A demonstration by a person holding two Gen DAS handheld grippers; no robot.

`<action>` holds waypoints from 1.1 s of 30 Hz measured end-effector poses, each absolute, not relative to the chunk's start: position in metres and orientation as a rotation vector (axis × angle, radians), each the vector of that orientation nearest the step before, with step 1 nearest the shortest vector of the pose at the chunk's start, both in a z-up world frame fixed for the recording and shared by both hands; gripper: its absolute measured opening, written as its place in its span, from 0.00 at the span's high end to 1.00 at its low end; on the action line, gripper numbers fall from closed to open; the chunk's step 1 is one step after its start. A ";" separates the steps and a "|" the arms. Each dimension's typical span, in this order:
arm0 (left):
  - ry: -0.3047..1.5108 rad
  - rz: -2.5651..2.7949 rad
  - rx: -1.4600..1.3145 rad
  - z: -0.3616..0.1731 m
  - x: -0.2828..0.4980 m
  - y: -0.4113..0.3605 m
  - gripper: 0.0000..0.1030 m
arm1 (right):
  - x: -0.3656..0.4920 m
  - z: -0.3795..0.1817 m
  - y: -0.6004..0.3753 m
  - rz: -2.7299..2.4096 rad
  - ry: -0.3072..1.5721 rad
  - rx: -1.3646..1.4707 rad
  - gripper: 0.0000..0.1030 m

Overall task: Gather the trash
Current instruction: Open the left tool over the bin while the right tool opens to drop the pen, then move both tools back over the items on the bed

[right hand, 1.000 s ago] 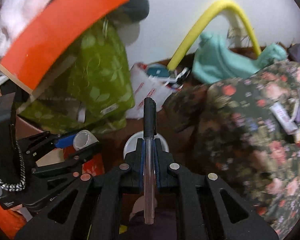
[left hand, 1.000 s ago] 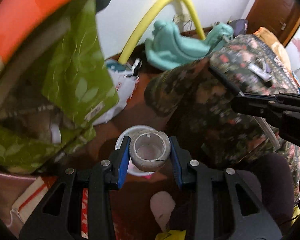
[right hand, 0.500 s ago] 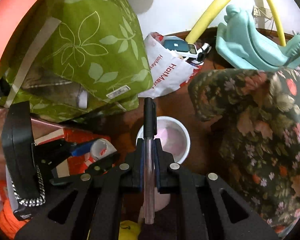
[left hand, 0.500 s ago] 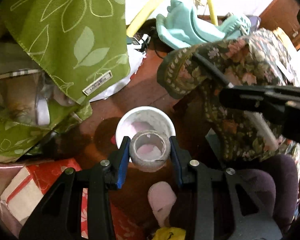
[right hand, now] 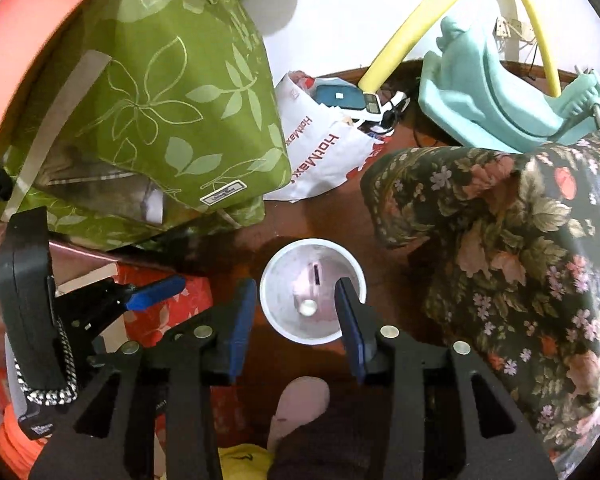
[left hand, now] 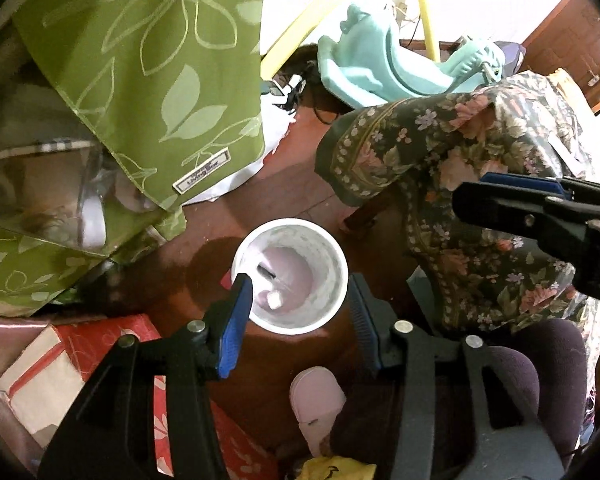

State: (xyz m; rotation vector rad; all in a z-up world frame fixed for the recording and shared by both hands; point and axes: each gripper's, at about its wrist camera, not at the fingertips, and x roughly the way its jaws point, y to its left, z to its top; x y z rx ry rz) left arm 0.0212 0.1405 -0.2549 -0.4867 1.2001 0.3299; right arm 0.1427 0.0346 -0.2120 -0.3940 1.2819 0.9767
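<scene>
A white round bin (left hand: pixel 336 256) stands on the dark red floor below both grippers; it also shows in the right wrist view (right hand: pixel 278 272). Inside it lie the pale tape roll (left hand: pixel 275 300), also seen as a small ring in the right wrist view (right hand: pixel 308 307), and the dark pen (left hand: pixel 267 270), also in the right wrist view (right hand: pixel 316 274). My left gripper (left hand: pixel 300 304) is open and empty above the bin. My right gripper (right hand: pixel 296 312) is open and empty above the bin; it also shows at the right of the left wrist view (left hand: pixel 540 216).
A green leaf-patterned bag (right hand: pixel 172 112) sits left of the bin. A floral tablecloth (right hand: pixel 520 248) hangs at the right. A red patterned box (left hand: pixel 100 344) lies at lower left. A pink slipper (left hand: pixel 318 404) is just below the bin. A white shopping bag (right hand: pixel 320 156) lies behind.
Both grippers opened. The tape roll left my left gripper and the pen left my right gripper; both now lie in the bin. Both grippers moved lower toward the bin.
</scene>
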 end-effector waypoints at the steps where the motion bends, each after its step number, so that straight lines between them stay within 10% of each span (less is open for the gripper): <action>1: 1.193 0.331 -0.481 -0.250 0.021 0.139 0.53 | 0.143 -0.210 0.032 0.976 1.277 -0.393 0.64; 33: 0.904 0.151 -0.250 -0.101 0.150 -0.035 0.53 | 0.228 -0.079 -0.215 0.653 0.899 -0.152 0.64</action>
